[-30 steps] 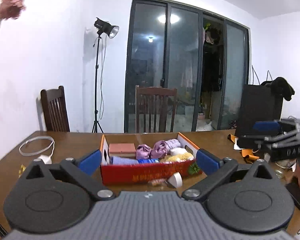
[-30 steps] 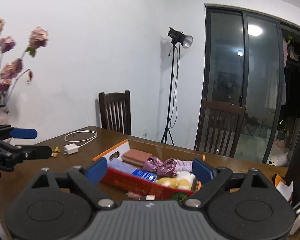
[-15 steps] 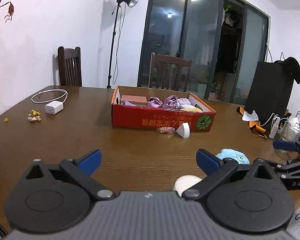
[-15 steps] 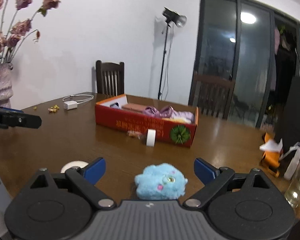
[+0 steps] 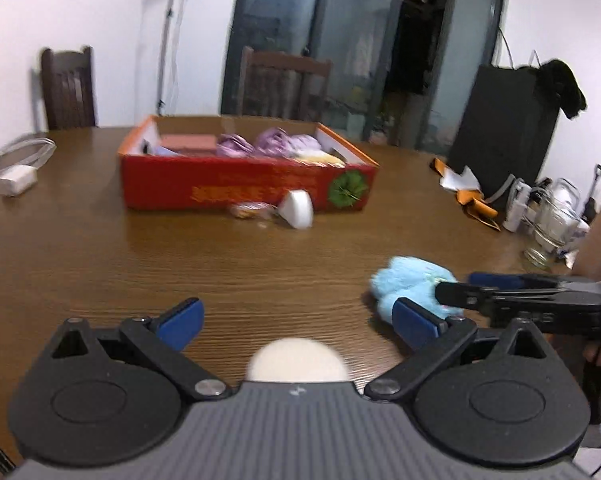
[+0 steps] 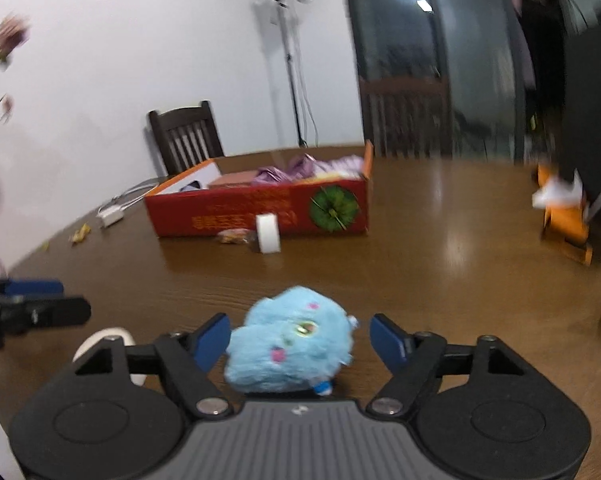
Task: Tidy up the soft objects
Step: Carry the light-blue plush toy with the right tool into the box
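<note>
Right gripper sits low over a brown wooden table, its blue-padded jaws closing around a blue plush toy that lies between them; the left pad looks to be just touching the fur, while a clear gap shows at the right pad, so the toy is not yet pinched. From this gripper the toy is at twelve o'clock, right at the fingertips, squat and rounded with its longer side running roughly across the jaws, face turned toward the camera. Farther along the same twelve o'clock line, well apart, stands a red cardboard box already holding purple and pink soft items; it is likely where the toy belongs. A white wedge-shaped object lies just in front of the box. Left gripper has its jaws spread wide with nothing pressed, and a pale round soft ball rests on the table between them at six o'clock, close to the gripper body. Seen from the left gripper, the blue toy is at about three o'clock, so the right hand is plainly the nearer one for it.
</note>
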The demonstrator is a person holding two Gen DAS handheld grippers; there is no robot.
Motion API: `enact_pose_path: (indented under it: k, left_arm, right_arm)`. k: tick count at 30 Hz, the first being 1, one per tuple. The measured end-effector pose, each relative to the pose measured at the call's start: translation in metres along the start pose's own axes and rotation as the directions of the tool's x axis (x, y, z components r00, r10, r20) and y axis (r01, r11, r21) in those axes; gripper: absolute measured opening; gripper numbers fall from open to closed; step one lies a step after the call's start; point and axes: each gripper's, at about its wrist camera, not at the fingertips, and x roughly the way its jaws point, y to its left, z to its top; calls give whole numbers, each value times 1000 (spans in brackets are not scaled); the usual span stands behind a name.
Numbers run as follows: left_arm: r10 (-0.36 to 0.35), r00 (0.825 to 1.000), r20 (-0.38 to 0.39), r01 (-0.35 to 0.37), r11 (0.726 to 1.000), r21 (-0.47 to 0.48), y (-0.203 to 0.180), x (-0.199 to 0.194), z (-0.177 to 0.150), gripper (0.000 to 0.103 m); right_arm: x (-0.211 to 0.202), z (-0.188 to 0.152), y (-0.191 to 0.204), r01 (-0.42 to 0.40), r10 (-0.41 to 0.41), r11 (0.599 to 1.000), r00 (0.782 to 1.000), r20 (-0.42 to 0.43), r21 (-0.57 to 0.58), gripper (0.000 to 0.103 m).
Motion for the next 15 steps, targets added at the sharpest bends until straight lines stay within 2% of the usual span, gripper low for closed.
enact_pose_path:
  k: [1, 3, 5, 7, 10, 13, 15]
  left_arm:
    - [-14, 1000, -7, 14, 1000, 5, -3, 5, 1, 100]
    - [-28, 999, -17, 28, 999, 24, -9, 15, 2, 95]
    - [-38, 999, -26, 39, 999, 36, -12, 22, 4, 90]
    - [-30, 999, -34, 31, 999, 22, -11, 29, 6, 77]
    - [-12, 998, -54, 9, 999, -50, 0, 37, 12, 61]
    - [11, 998, -60, -18, 993, -113, 15, 41, 14, 49]
    - [8, 998, -65, -17, 991, -136, 22, 41, 15, 47]
  right_arm:
    - [6, -2, -5, -17, 17, 999, 1000, -19, 29, 54]
    - [13, -6, -10, -76, 78, 993, 997, -17, 86, 50]
    - [19, -6, -9, -90, 92, 990, 996, -9, 108, 49]
    - [29, -3, -6, -88, 89, 988, 996, 0, 130, 48]
    - [46, 0, -6, -84, 83, 969, 996, 14, 234, 49]
    - [49, 0, 9, -174, 189, 959, 981, -47, 222, 50]
    - [38, -5, 16, -246, 259, 947, 965, -42, 207, 51]
